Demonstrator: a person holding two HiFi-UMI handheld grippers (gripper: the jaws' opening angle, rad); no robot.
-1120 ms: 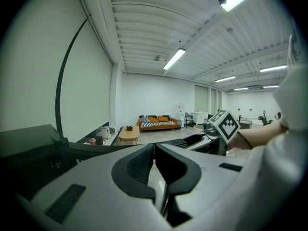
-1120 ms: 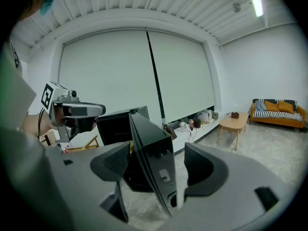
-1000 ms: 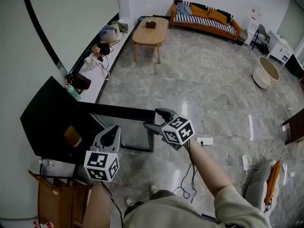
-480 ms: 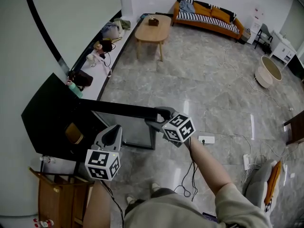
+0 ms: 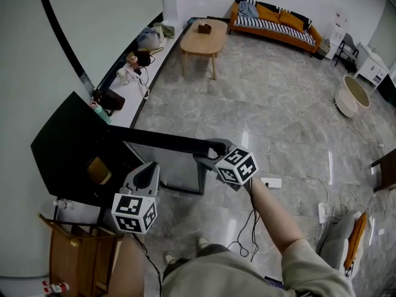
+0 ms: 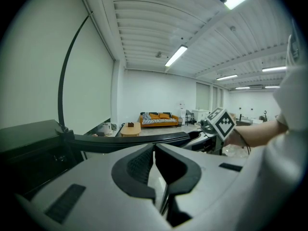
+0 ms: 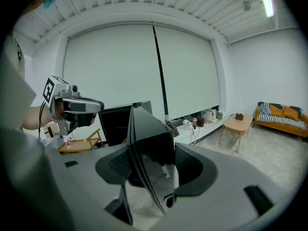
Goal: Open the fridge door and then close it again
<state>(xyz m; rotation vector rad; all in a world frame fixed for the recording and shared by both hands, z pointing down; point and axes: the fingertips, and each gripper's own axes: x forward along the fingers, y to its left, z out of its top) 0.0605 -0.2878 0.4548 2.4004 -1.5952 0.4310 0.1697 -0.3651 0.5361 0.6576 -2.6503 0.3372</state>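
The mini fridge (image 5: 65, 144) sits at left, its door (image 5: 162, 142) swung wide open. The right gripper (image 5: 209, 152) is closing its 2 jaws around the door's free edge, not clamped yet. The left gripper (image 5: 142, 177) is pinched shut, empty.

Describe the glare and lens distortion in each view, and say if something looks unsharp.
Head view: sharp, wide-angle bending at the edges, lamp reflections streak the glossy floor. Left gripper view: dark round corners, the ceiling lamp is overexposed. Right gripper view: dark corners too, the near fridge door looks dim and reflective.
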